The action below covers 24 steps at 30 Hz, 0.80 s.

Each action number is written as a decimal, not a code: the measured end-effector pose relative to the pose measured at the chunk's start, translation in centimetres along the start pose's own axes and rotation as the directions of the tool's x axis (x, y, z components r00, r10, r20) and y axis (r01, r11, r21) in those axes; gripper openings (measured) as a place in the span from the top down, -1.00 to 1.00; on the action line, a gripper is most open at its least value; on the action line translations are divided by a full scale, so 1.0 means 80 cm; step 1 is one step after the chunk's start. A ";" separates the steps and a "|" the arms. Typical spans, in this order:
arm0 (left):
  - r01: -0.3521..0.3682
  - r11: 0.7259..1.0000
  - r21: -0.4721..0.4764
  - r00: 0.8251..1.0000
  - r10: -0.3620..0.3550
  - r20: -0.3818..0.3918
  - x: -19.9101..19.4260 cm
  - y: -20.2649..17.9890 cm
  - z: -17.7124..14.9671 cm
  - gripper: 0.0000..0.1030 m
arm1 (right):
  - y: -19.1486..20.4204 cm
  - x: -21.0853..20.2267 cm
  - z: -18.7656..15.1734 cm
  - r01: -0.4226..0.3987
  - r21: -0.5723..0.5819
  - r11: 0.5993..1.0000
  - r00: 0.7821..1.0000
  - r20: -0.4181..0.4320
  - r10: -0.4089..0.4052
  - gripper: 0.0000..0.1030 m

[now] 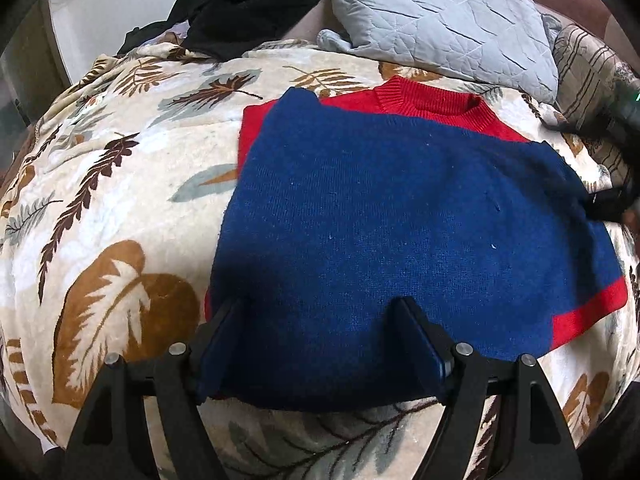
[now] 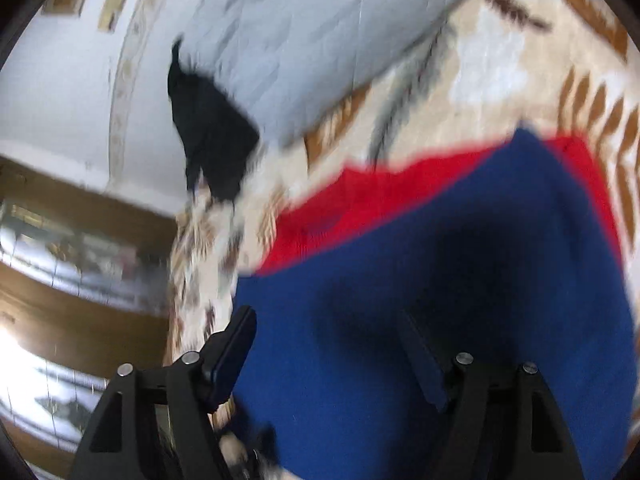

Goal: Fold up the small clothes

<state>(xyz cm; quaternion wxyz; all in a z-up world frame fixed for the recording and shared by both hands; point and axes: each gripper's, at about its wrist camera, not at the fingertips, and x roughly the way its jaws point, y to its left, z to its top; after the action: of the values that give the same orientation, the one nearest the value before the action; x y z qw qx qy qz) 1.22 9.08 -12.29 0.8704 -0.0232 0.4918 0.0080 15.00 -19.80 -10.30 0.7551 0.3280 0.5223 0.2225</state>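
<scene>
Sweater (image 1: 400, 220) laid flat on leaf-print blanket (image 1: 120, 184), blue panel folded over red, collar kept far side; left gripper (image 1: 320, 312) jaws spread, poised over near hem, nothing pinched; right gripper (image 2: 328, 328) jaws spread over blue side edge, view blurred; likely positioned for next fold.

Both of your claws look like the same build: matte black frames with triangular cutouts in the side arms. The left claw (image 1: 320, 312) has four round silver screw heads across its linkage, and its finger pads (image 1: 420, 336) are dark blue, flat and long. The right claw (image 2: 328, 324) matches, same silver screws, same blue-edged pads (image 2: 232, 352), just blurrier.
</scene>
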 end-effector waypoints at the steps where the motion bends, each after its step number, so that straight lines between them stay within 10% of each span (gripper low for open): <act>1: 0.000 1.000 0.001 1.000 0.000 -0.004 -0.001 0.000 0.000 -0.53 | -0.011 0.006 -0.002 0.064 0.012 0.998 0.998 -0.014 -0.064 -0.49; 9: 0.005 0.999 -0.033 1.000 -0.005 -0.004 -0.022 0.005 -0.007 -0.53 | 0.030 -0.011 -0.063 -0.059 -0.056 0.997 0.998 -0.028 0.058 -0.50; 12: 0.005 1.000 -0.029 1.000 -0.005 -0.005 -0.031 0.004 -0.009 -0.53 | 0.018 0.026 -0.077 0.030 -0.080 0.996 0.996 -0.084 -0.037 -0.50; 24: 0.003 0.999 -0.042 0.999 -0.002 0.036 -0.059 0.013 -0.019 -0.53 | 0.009 0.002 -0.110 -0.038 -0.031 0.999 0.999 -0.016 0.037 -0.53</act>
<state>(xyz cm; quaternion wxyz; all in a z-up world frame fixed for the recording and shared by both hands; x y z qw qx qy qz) -2.54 10.07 -9.04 0.8785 -0.0417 0.4756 0.0177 6.84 -16.89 -11.97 0.7516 0.3243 0.5185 0.2473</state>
